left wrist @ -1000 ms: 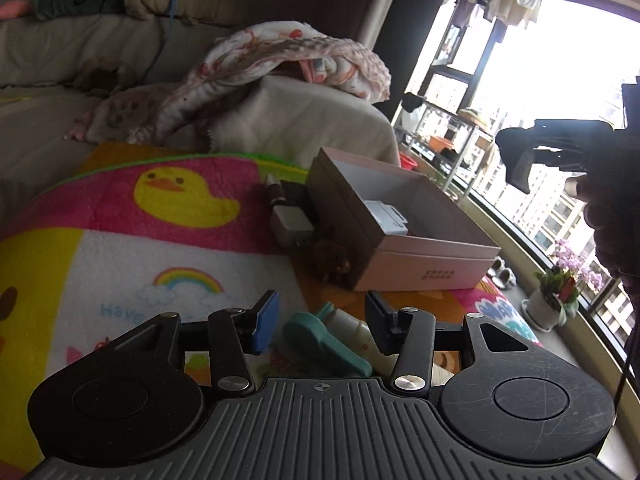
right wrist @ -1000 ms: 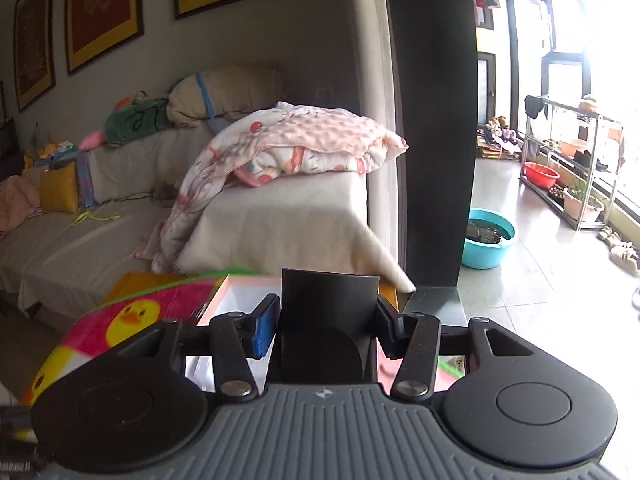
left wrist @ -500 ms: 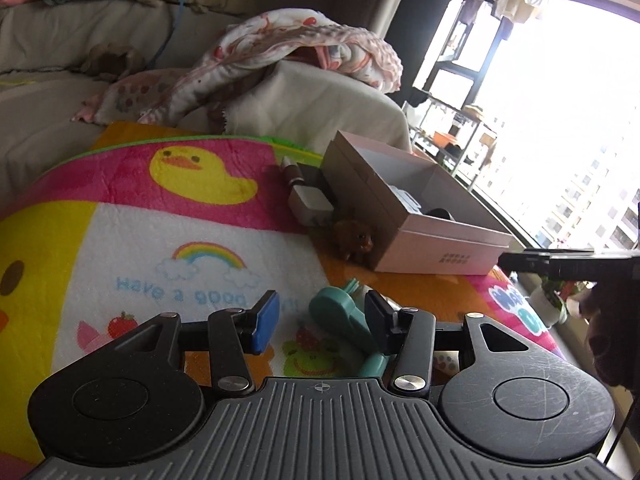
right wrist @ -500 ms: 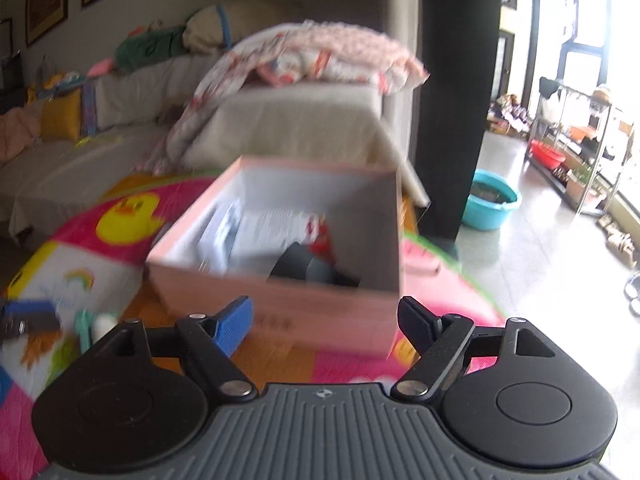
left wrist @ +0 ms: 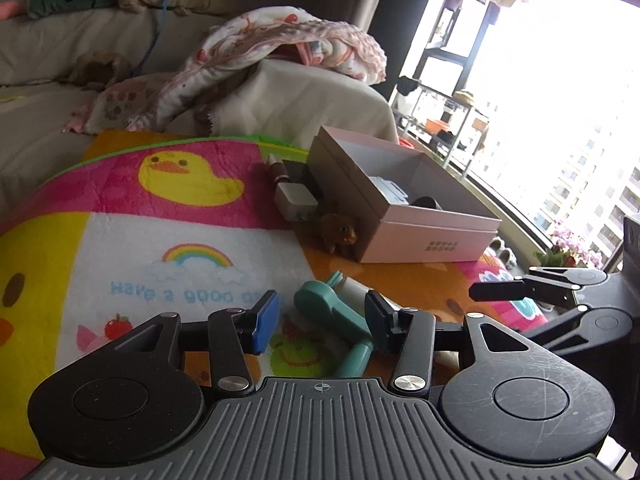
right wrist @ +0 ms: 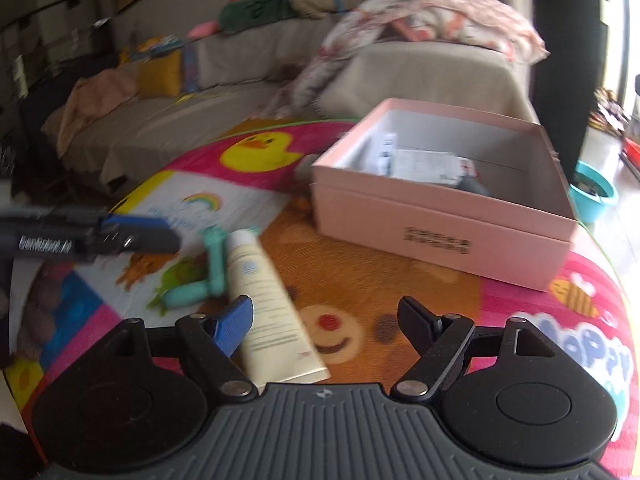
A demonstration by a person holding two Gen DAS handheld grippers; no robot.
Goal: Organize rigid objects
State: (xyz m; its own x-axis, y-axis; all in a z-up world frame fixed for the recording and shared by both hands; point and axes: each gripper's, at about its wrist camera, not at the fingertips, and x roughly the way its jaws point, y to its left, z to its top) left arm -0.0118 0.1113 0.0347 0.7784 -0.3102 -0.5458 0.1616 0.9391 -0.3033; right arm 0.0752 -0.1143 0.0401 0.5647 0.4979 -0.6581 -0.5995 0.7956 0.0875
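Right wrist view: right gripper (right wrist: 326, 322) spread wide, empty, above a cream tube (right wrist: 269, 308) lying on the play mat (right wrist: 380, 280) beside a teal handle (right wrist: 214, 256); pink box (right wrist: 440, 216) further back, holding papers. Left wrist view: left gripper (left wrist: 322, 320) parted, empty, over the teal handle (left wrist: 332, 312).

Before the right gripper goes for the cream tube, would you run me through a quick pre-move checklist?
1. Right gripper open and empty: ok.
2. Cream tube lying flat on the mat, uncovered: ok.
3. Tube centred between the fingers: not ok, it sits toward the blue pad.
4. Left gripper out of the way: cannot tell; it hovers over the teal tool touching the tube.
5. Pink box open with room inside: ok.
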